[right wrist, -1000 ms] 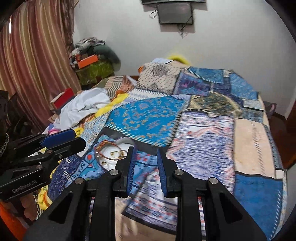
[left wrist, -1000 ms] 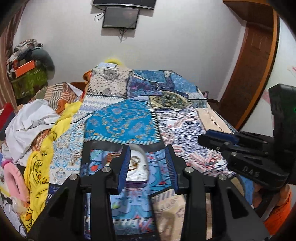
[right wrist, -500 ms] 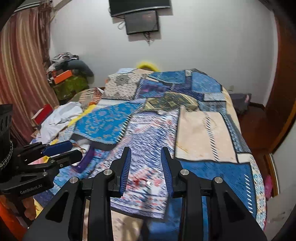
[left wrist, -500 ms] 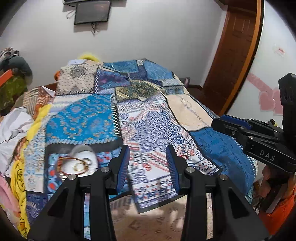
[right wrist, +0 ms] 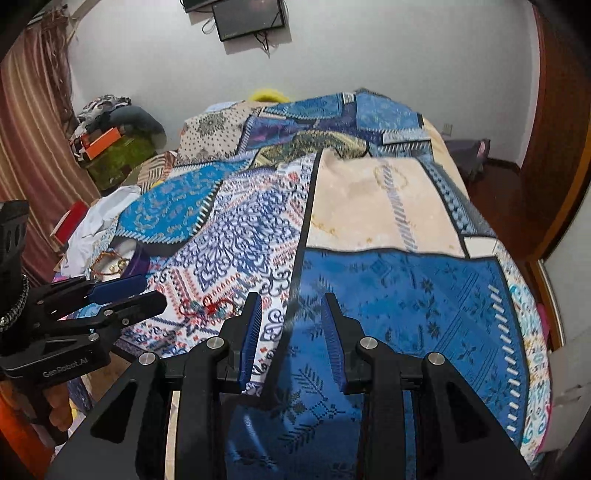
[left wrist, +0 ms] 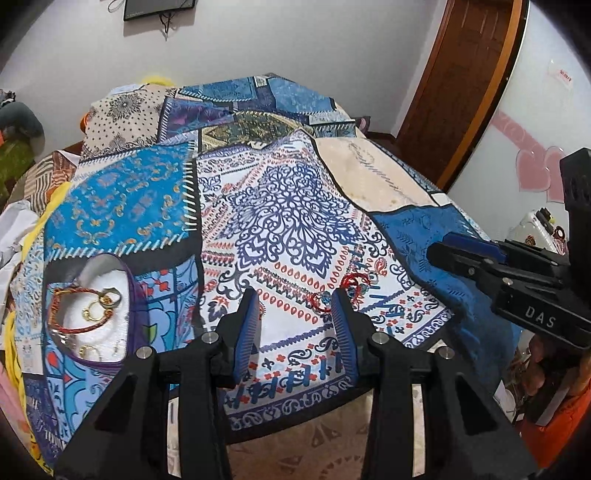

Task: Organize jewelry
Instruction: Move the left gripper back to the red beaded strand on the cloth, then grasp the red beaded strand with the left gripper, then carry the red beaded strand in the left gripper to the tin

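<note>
A purple-rimmed jewelry box [left wrist: 92, 306] with a white lining lies open on the patchwork bedspread [left wrist: 288, 206] at the left. It holds a red bangle [left wrist: 59, 306] and gold rings [left wrist: 98, 304]. Red string bracelets [left wrist: 351, 286] lie loose on the white patterned patch, just beyond my left gripper [left wrist: 295, 299], which is open and empty. They also show in the right wrist view [right wrist: 208, 308]. My right gripper [right wrist: 291, 302] is open and empty over the blue patch, to the right of the bracelets.
Piled clothes [right wrist: 99, 218] and a yellow cloth lie along the bed's left side. A striped curtain [right wrist: 29, 129] hangs at the left. A wooden door [left wrist: 461, 81] stands at the right. A screen [right wrist: 251, 18] hangs on the far wall.
Both grippers have swung right, away from the jewelry box. The left gripper now sits over the white patch by the red bracelets; the right one over the blue patch. Both stay open.
</note>
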Demonstrator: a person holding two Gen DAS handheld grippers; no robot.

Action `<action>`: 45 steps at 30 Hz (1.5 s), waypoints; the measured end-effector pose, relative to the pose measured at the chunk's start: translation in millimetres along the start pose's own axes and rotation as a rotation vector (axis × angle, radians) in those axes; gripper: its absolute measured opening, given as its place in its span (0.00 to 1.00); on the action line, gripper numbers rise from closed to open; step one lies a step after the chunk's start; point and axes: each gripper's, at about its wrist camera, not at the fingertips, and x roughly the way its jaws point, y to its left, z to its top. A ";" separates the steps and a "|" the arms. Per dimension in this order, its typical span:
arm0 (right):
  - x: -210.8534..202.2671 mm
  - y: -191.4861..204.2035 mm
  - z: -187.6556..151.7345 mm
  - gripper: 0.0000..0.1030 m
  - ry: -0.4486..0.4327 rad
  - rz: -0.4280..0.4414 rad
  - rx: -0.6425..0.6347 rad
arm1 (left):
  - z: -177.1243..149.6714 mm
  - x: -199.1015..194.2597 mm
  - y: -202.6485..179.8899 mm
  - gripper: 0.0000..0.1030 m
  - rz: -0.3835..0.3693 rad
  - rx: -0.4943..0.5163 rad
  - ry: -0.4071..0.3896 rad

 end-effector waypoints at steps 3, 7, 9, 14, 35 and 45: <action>4.5 -0.8 -2.3 0.29 0.014 0.012 -0.006 | -1.0 8.2 0.9 0.38 -0.013 -0.010 0.017; 9.3 3.6 -6.0 0.29 0.029 0.025 -0.027 | -4.5 20.0 1.4 0.36 -0.067 -0.025 0.047; 12.7 5.1 -7.0 0.29 0.036 0.033 -0.027 | -7.4 24.2 -1.7 0.35 -0.060 -0.011 0.041; 19.4 8.2 -8.0 0.29 0.051 0.044 -0.032 | -9.4 28.1 -3.5 0.18 -0.040 -0.008 0.023; 44.2 36.7 -7.0 0.29 0.078 0.033 -0.130 | 4.4 -15.3 -3.7 0.00 -0.001 0.024 -0.107; 46.6 41.7 -8.9 0.10 0.063 0.008 -0.145 | 11.0 -31.1 -6.3 0.00 0.002 0.023 -0.144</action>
